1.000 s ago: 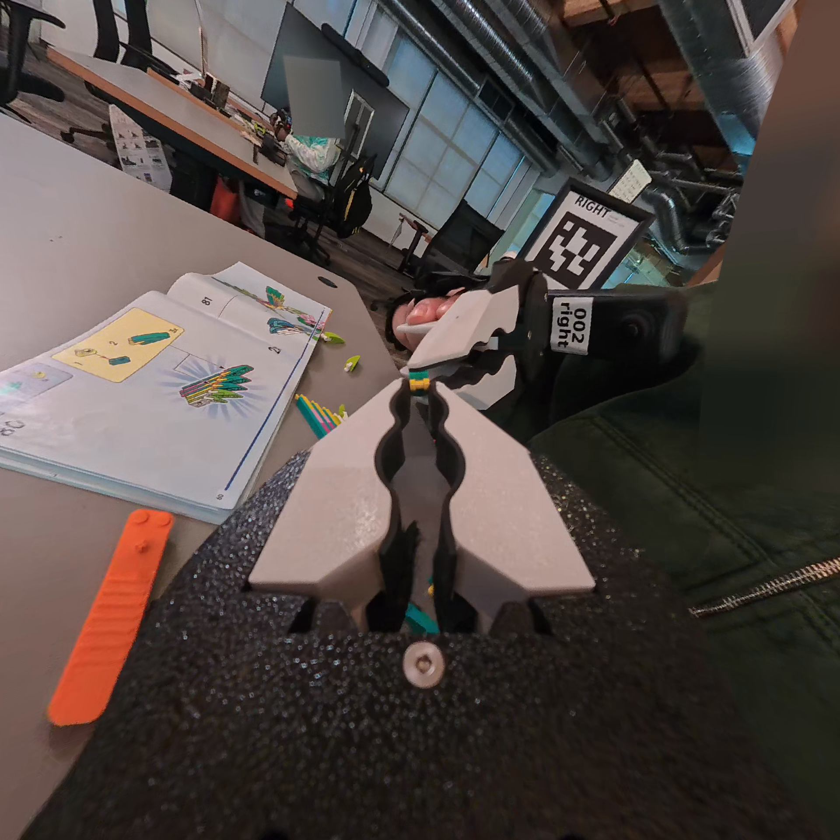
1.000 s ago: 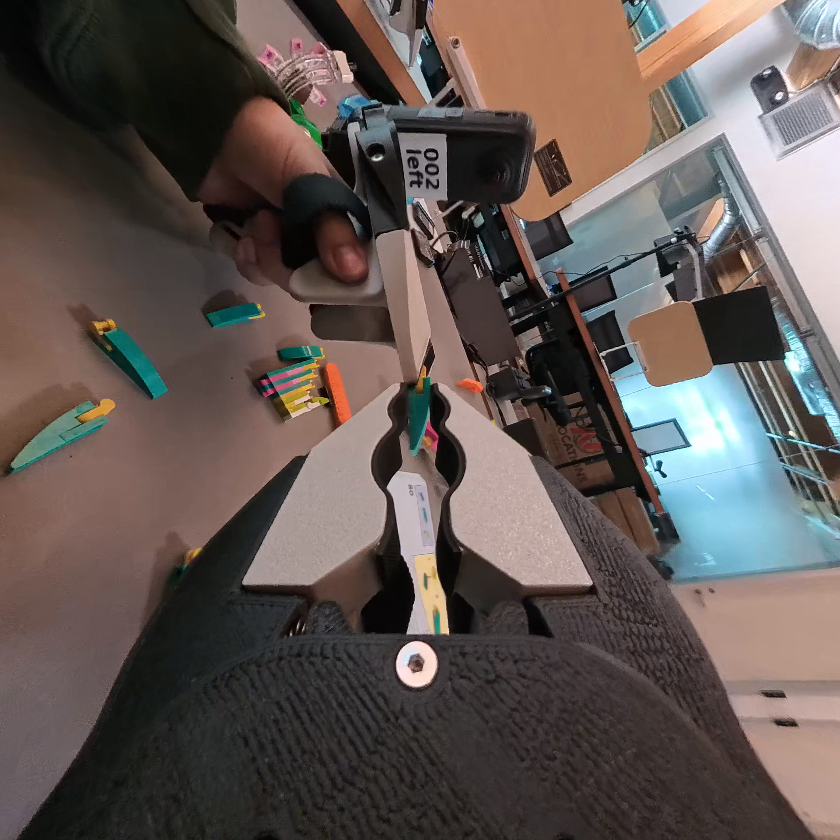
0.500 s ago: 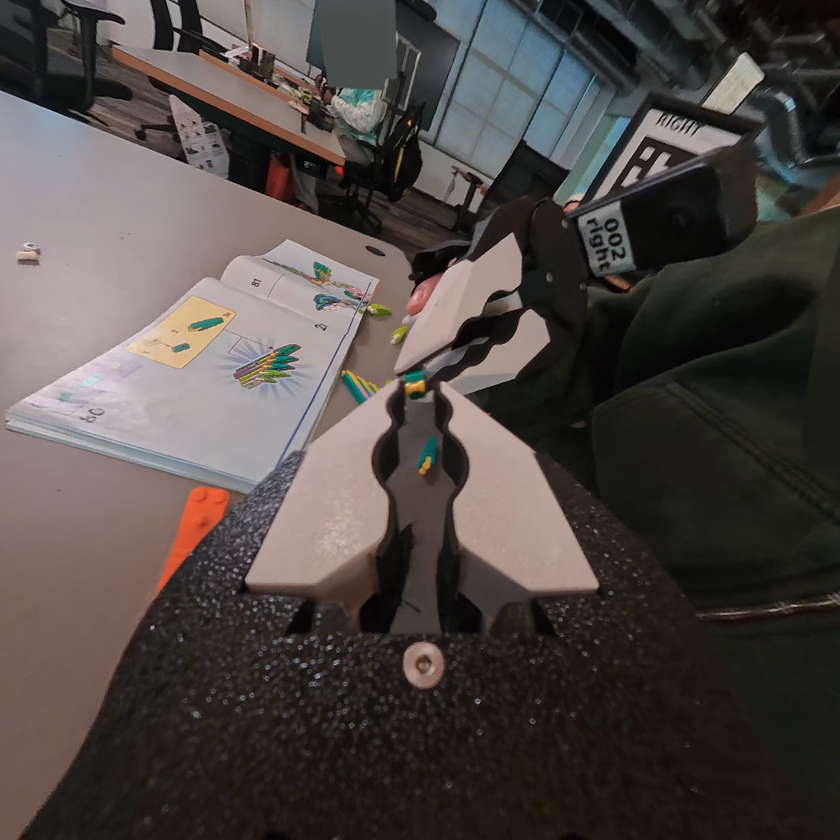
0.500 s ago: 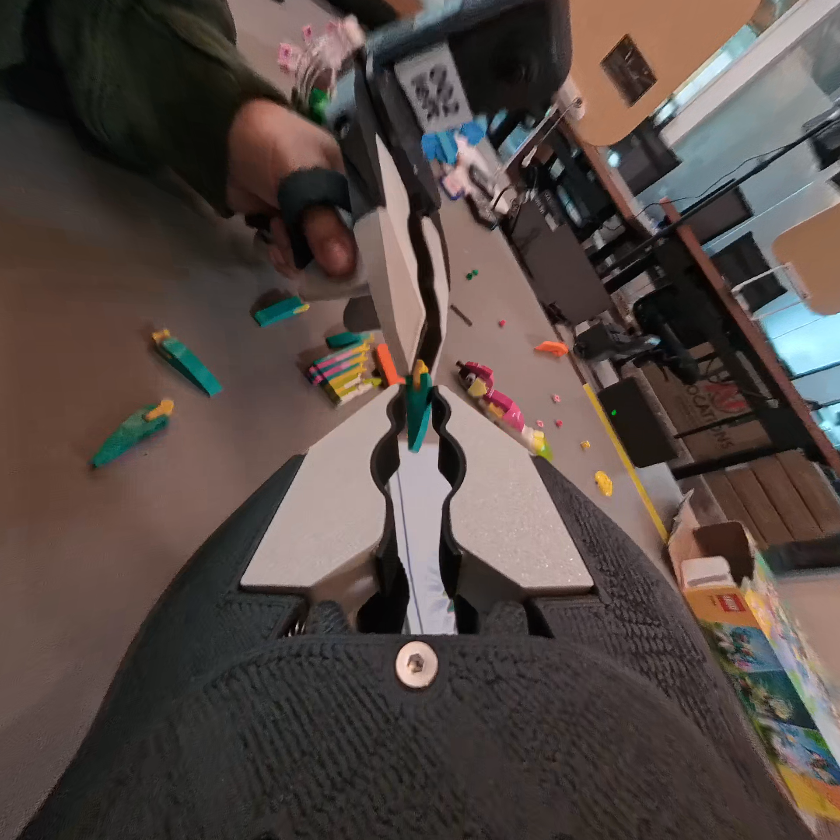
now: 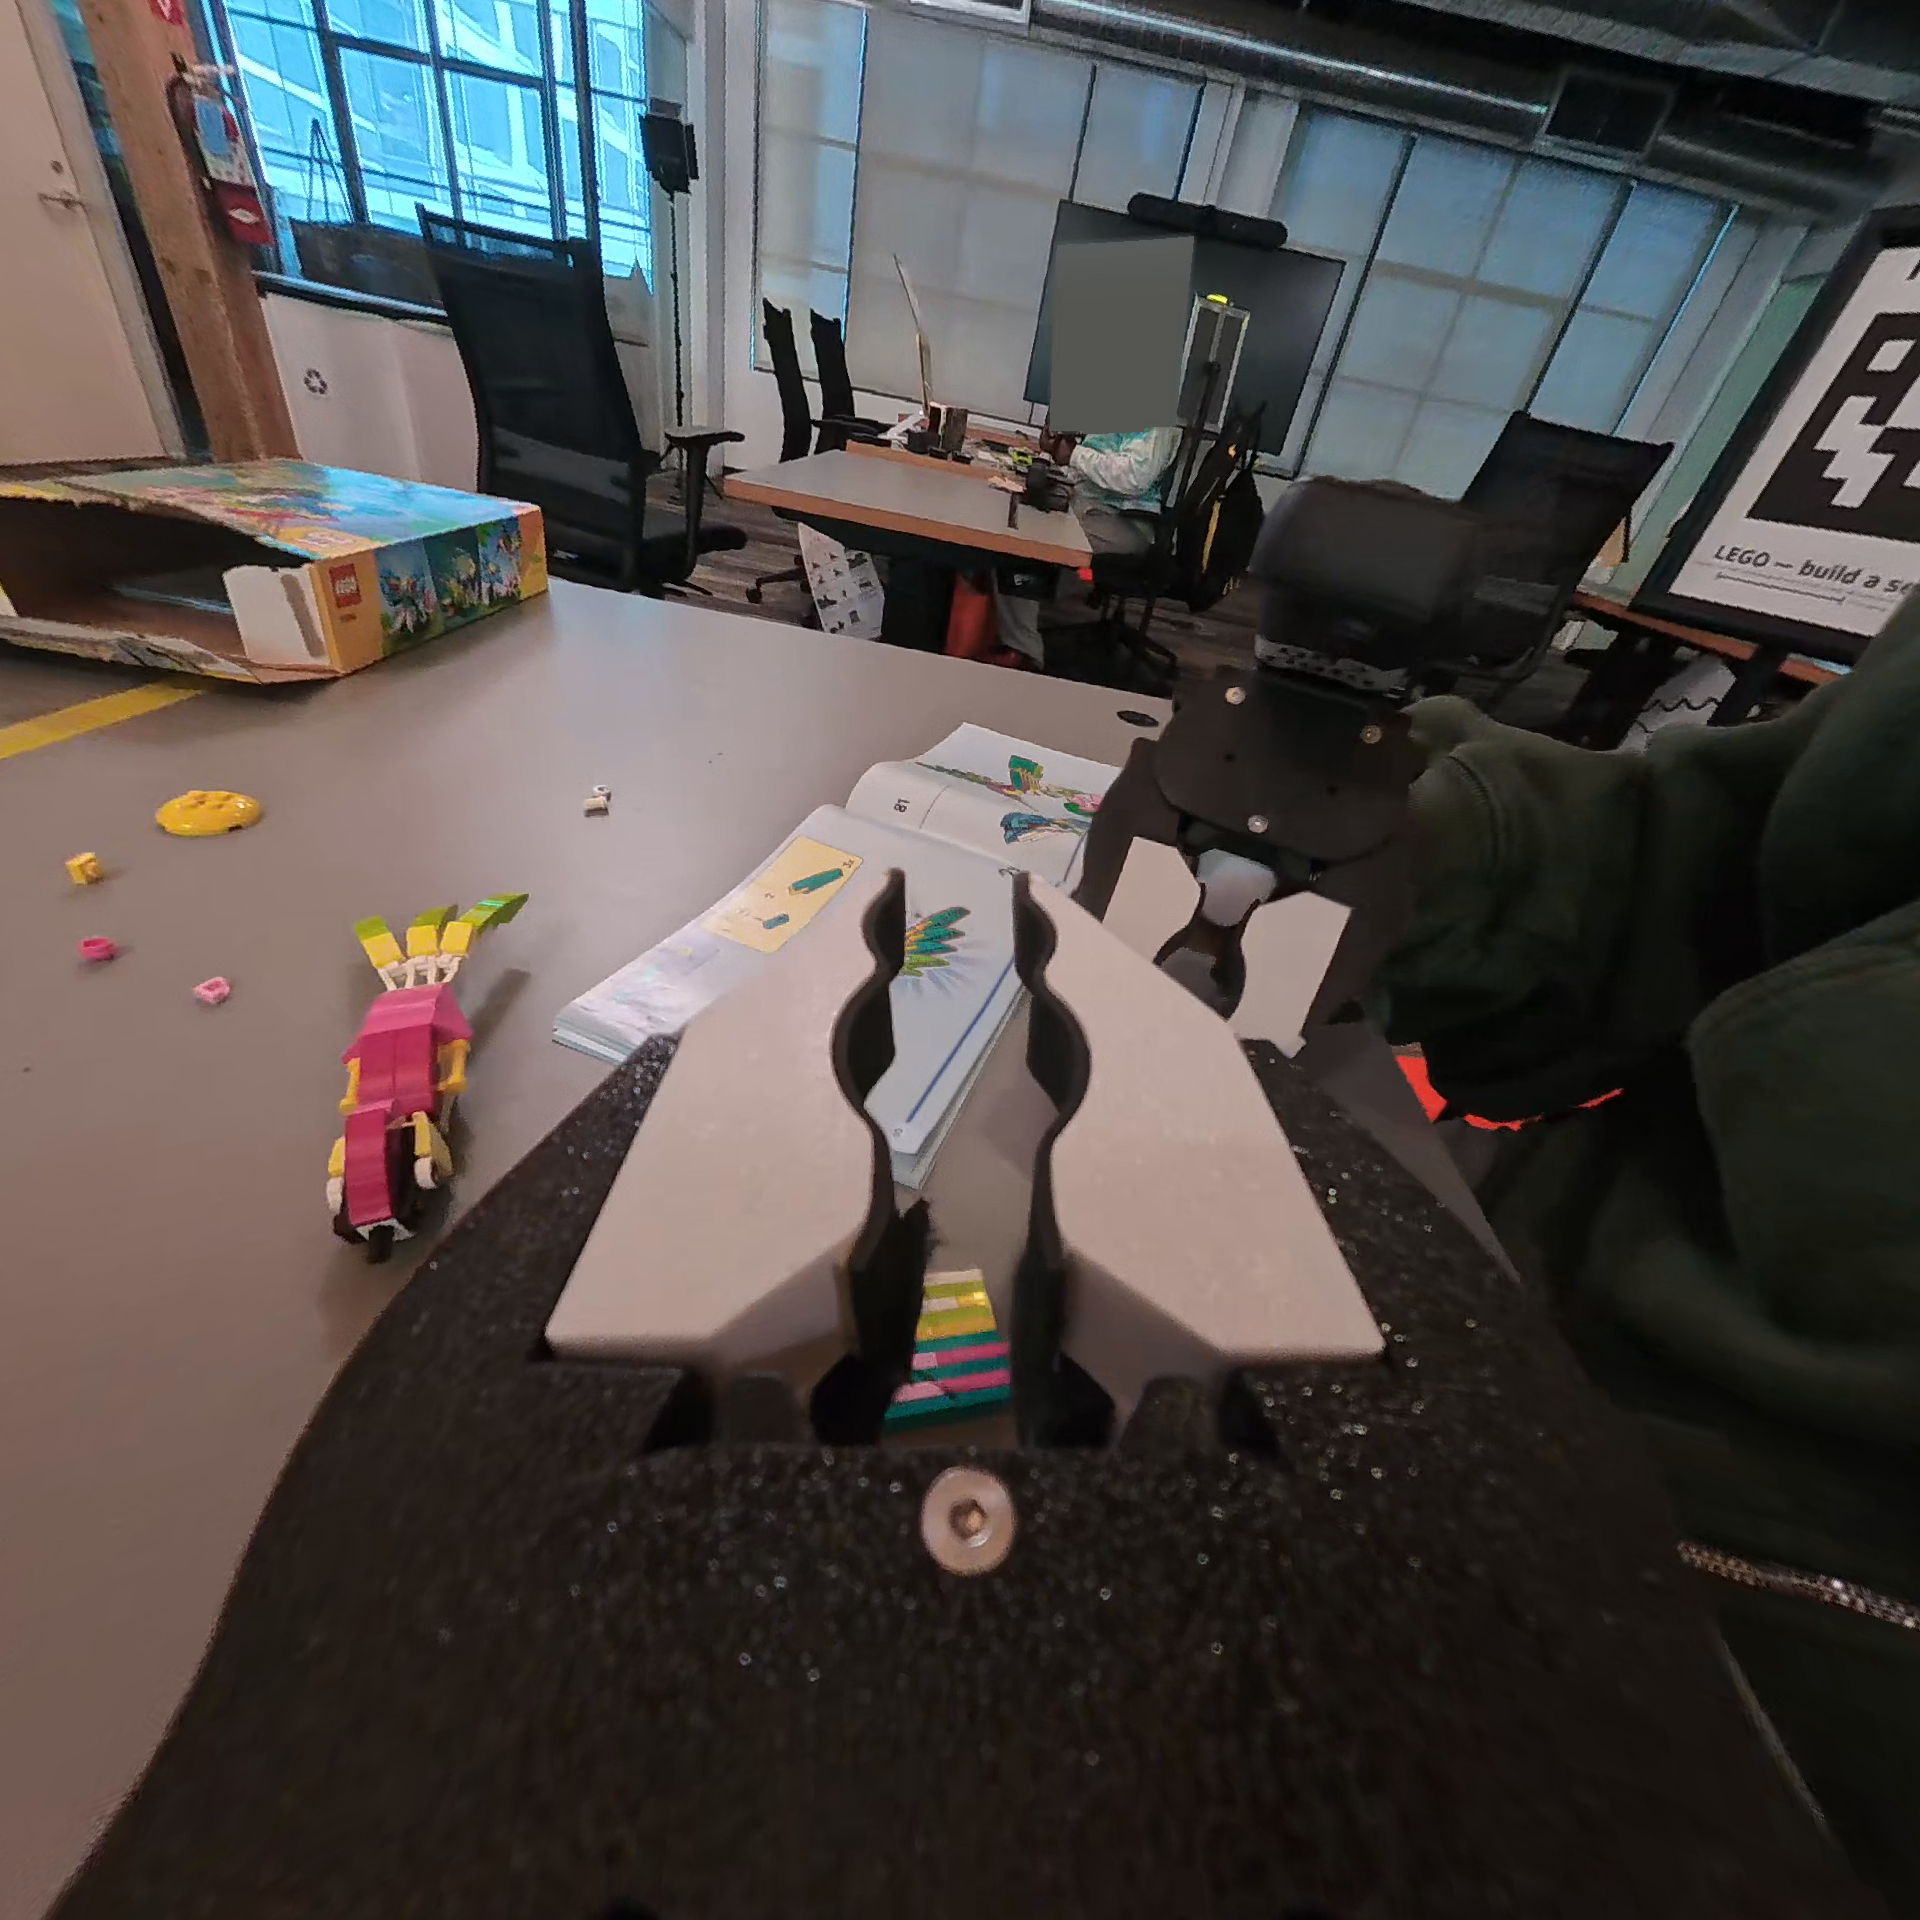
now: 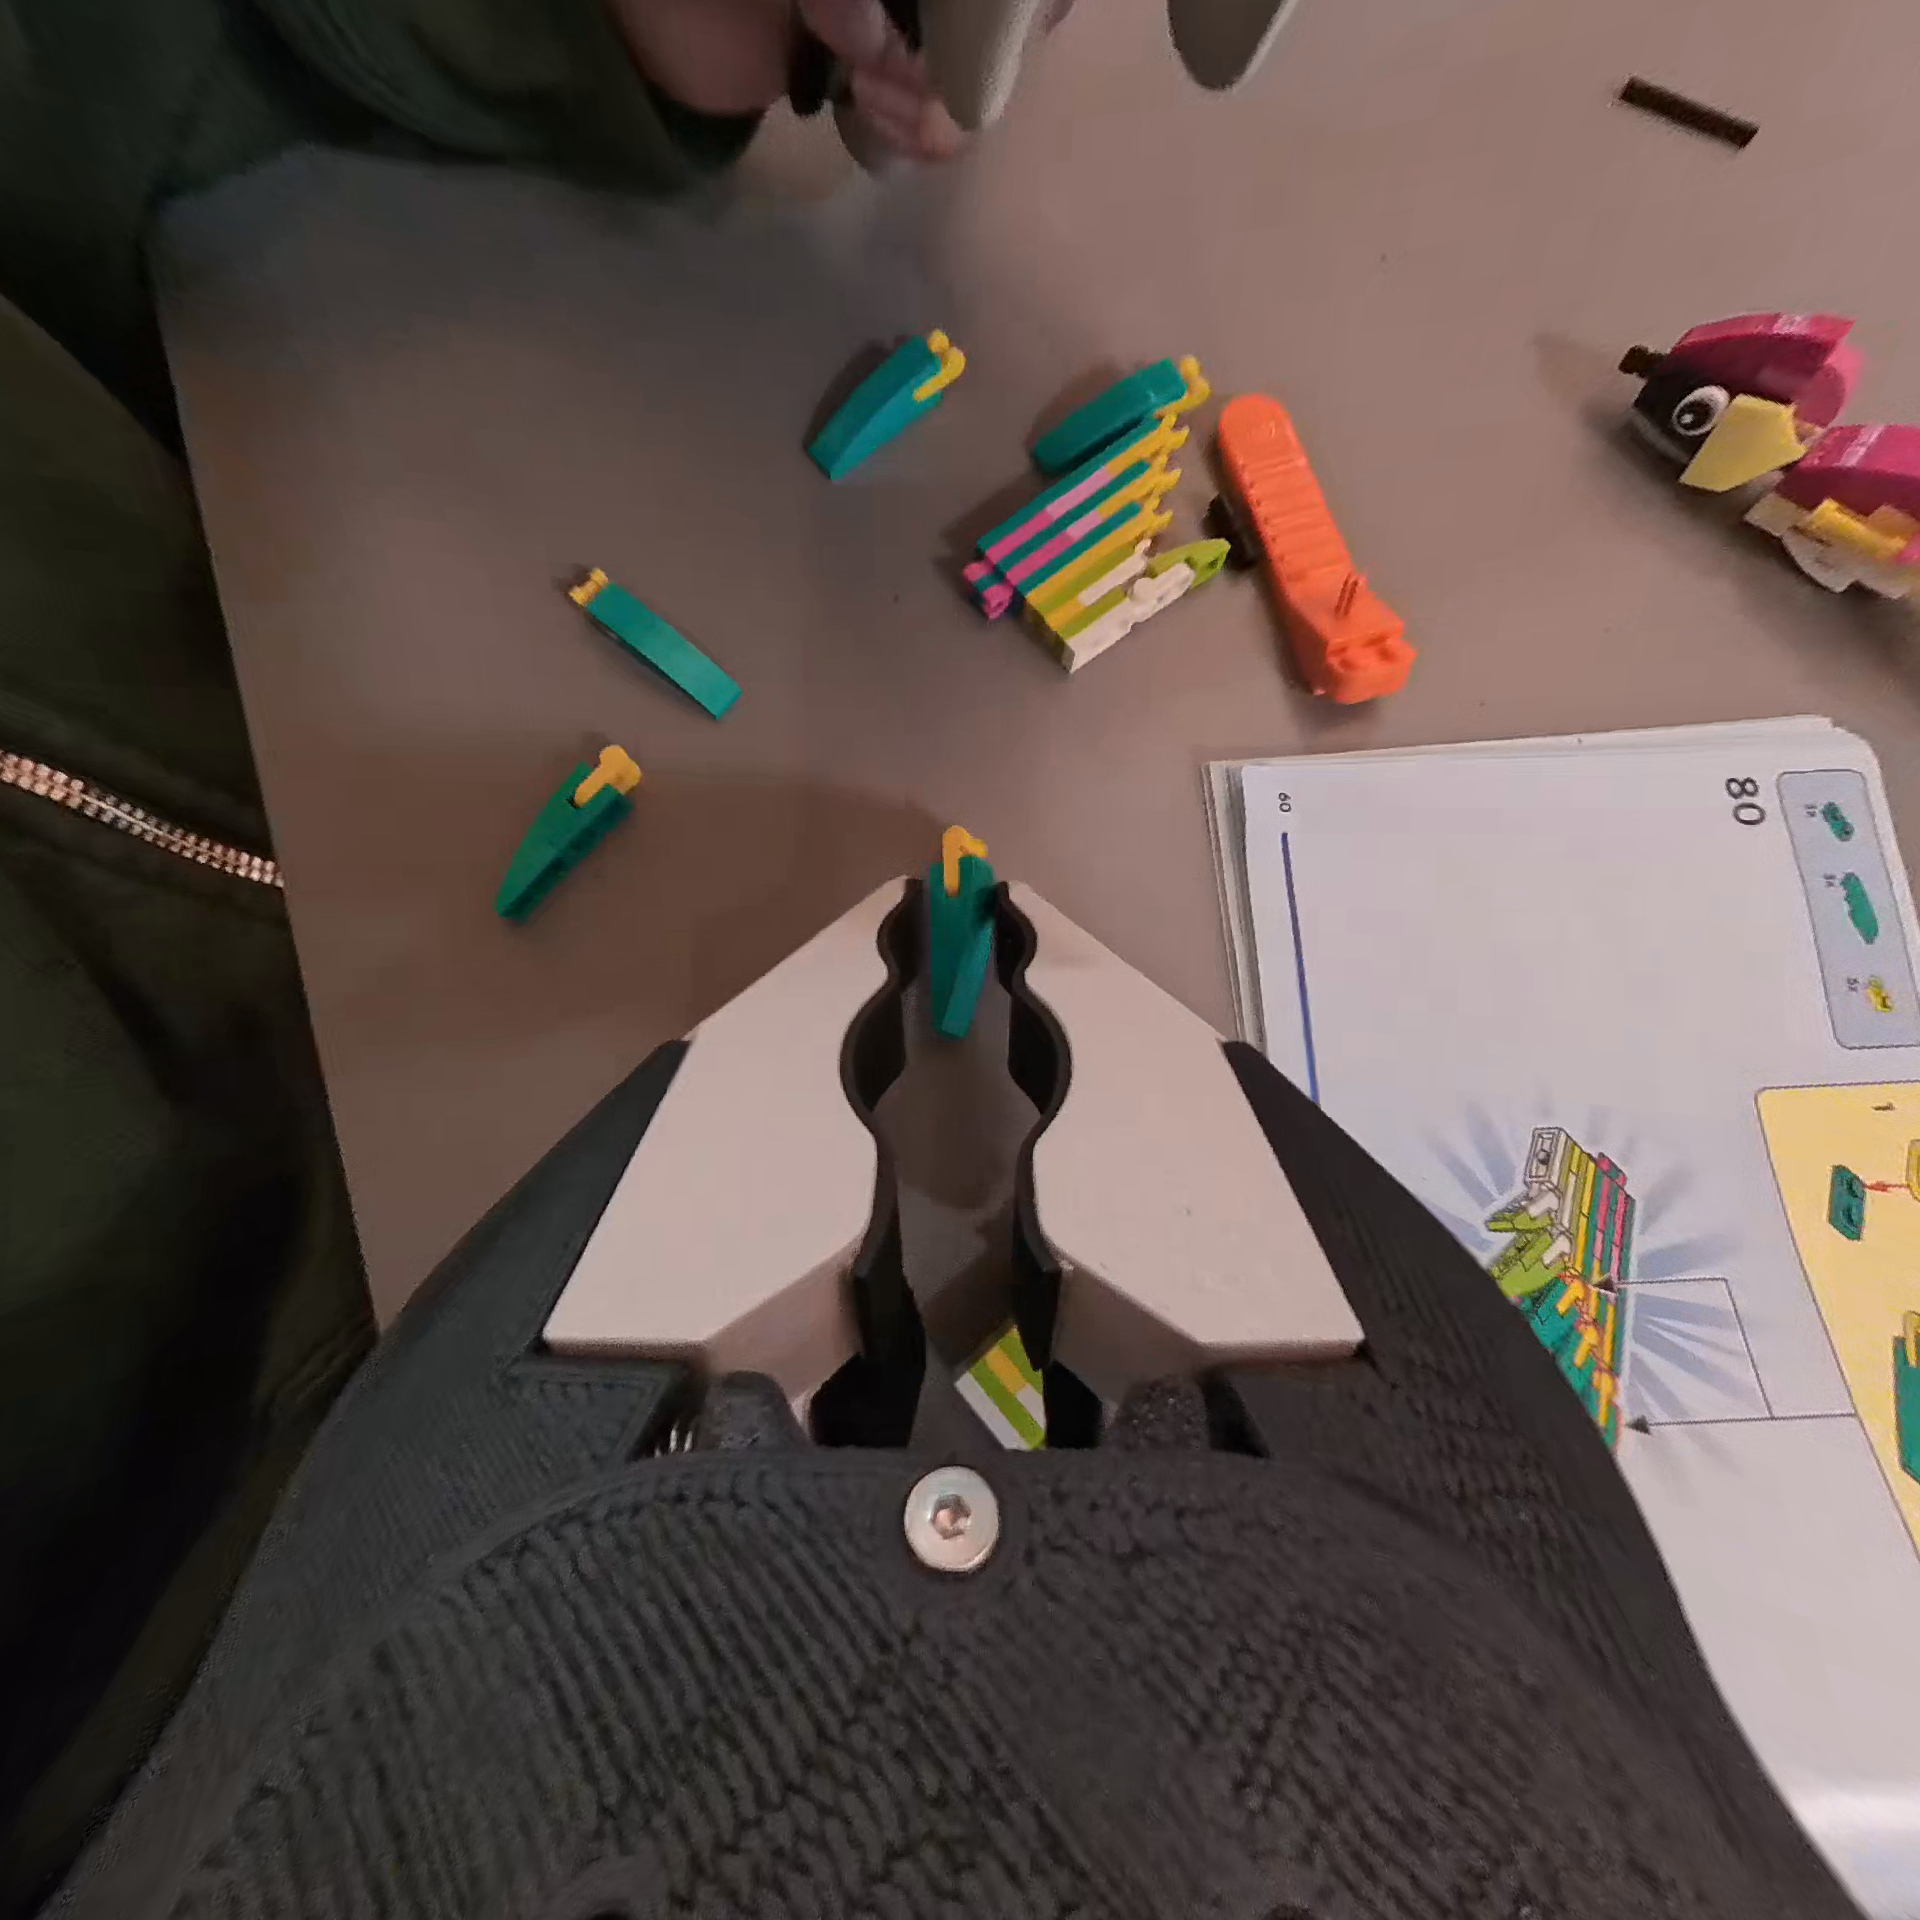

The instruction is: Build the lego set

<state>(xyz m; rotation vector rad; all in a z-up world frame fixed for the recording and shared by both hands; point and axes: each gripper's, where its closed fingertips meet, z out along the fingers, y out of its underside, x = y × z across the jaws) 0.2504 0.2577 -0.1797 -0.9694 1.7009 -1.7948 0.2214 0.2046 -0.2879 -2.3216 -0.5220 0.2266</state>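
My right gripper [image 6: 956, 894] is shut on a teal feather piece with a yellow clip [image 6: 954, 940] and holds it above the grey table [image 6: 416, 416]. Three more teal feather pieces [image 6: 655, 644] lie loose on the table ahead. A striped wing assembly [image 6: 1091, 520] lies beyond them and also shows under my left gripper [image 5: 951, 1351]. My left gripper [image 5: 956, 894] is open and empty over the open instruction booklet [image 5: 935, 831]. The right gripper shows from behind in the left wrist view [image 5: 1247, 831].
An orange brick separator [image 6: 1309, 551] lies beside the wing assembly. A pink and yellow bird model [image 5: 400, 1081] lies to the left, with small loose pieces and a yellow dish [image 5: 208, 810] beyond. The set's open box [image 5: 312, 561] stands at the far left. The booklet [image 6: 1558, 935] lies on the right.
My left gripper has let go of the piece, opened and swung away left. My right gripper has kept the teal and yellow piece and tilted down toward the table.
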